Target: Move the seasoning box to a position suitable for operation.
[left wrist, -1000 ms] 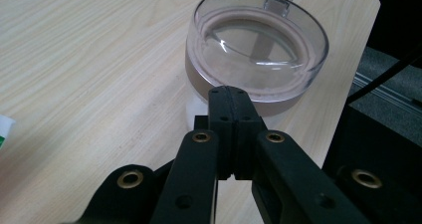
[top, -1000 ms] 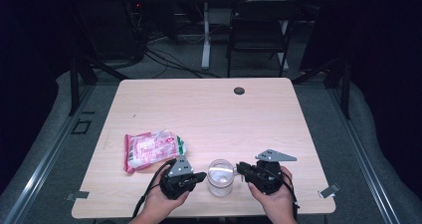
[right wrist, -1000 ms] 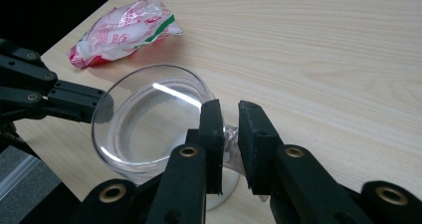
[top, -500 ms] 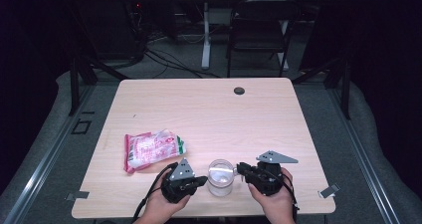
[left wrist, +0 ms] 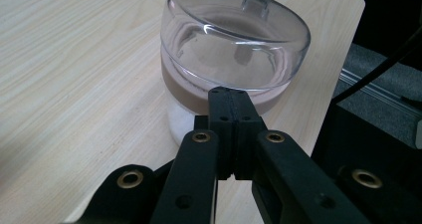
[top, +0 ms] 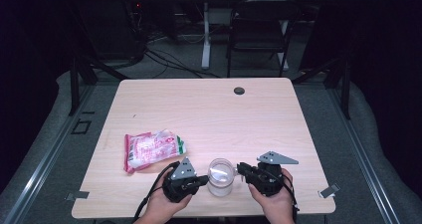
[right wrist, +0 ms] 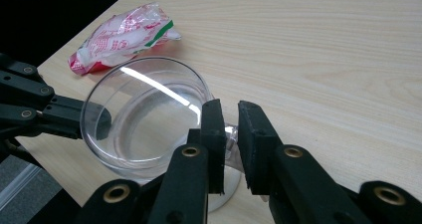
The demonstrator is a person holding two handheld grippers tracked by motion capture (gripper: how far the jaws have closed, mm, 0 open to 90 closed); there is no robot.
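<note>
The left tool (left wrist: pixel 230 97) is fully shut with nothing between its jaws. Its joined tips rest against the side of the clear jar (left wrist: pixel 229 50), just under the domed lid. The right tool (right wrist: pixel 229 119) has its jaws a narrow slot apart. A small clear tab (right wrist: pixel 230 134) at the lid's edge sits in that slot, and the pads seem to pinch it.

Very little has changed over the last second. In the high view both hands sit where they did, at the bottom of the frame on either side of the jar. The right jaws have kept the same narrow gap, and the left ones have stayed shut. The jar stands upright at the lower middle of the frame, near the front edge of the worktop (top: pixel 209 109), and has not shifted. The lid is still seated. The red-and-white packet (top: pixel 152 149) lies untouched to the left of centre, apart from the jar.

This looks like a settled hold: one tool braces the jar while the other has the tab. The lift of the lid has not yet begun.
</note>
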